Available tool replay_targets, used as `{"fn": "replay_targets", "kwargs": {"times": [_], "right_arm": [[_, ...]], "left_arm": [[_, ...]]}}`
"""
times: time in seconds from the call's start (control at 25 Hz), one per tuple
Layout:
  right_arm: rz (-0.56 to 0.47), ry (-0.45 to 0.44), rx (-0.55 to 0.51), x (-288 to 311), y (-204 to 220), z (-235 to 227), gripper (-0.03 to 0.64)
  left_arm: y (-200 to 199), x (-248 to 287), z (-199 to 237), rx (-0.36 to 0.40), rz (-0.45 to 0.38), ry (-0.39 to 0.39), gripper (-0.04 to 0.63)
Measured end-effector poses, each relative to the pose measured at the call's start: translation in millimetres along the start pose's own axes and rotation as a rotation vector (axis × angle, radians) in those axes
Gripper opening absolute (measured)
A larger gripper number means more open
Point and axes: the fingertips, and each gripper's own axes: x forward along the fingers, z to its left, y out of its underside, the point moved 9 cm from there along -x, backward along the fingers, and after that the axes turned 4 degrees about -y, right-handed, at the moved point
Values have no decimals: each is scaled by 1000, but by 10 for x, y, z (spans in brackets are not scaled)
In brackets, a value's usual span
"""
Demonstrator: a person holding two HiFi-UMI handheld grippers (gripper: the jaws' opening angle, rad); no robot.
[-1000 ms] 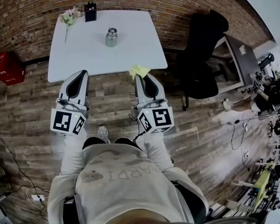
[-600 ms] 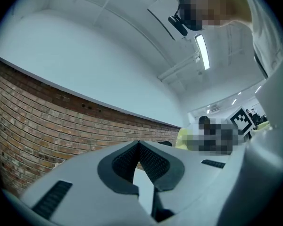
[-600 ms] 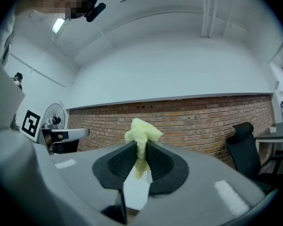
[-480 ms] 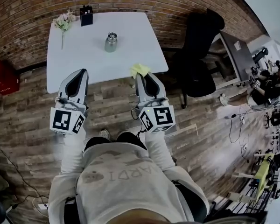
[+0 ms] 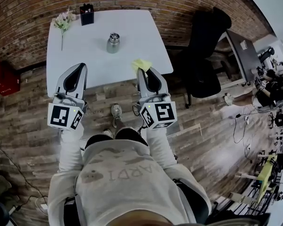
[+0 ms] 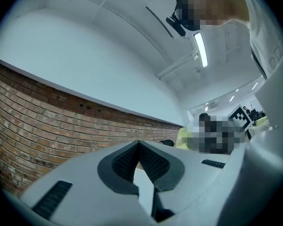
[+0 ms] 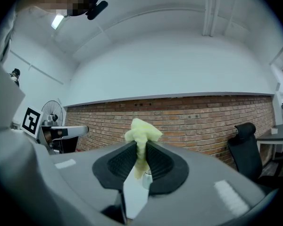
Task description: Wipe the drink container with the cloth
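White table (image 5: 85,60) at twelve o'clock; left gripper (image 5: 80,66) pinched together, empty; right gripper (image 5: 142,71) clamps the cloth; steel drink container (image 5: 113,43) stands mid-table, well apart; yellow cloth (image 5: 141,64) bunched. Unsteadied, the container could topple under a wiping push

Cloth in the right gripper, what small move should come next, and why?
Probably carry the right gripper forward and slightly left toward the drink container. Its jaws are shut on the yellow cloth, but it hangs at the near edge of the table, well short of the container, which stands untouched mid-table. The left gripper is shut and empty.
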Motion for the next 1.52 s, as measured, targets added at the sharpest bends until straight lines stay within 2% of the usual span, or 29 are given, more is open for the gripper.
{"fn": "replay_targets", "kwargs": {"times": [0.36,0.48,0.64,0.96,1.16,1.36,1.52], "right_arm": [[30,-33,17,654,182,-380,72],[49,-57,23,883,249,-519,72],[84,-93,31,1202,387,-692,72],[168,-163,53,1744,735,-959,72],[234,-203,71,1956,1013,-1041,72],[294,-232,88,2079,1250,-1111,72],[333,-251,95,2169,1423,-1153,72]], "left_arm": [[191,683,270,-39,13,32,0],[286,959,333,-17,68,38,2],[464,1332,406,-66,139,75,2],[879,1861,567,-16,226,48,1],[1143,2085,650,-9,295,50,2],[1360,2324,687,-53,358,78,2],[1528,2522,709,-47,415,97,2]]}}
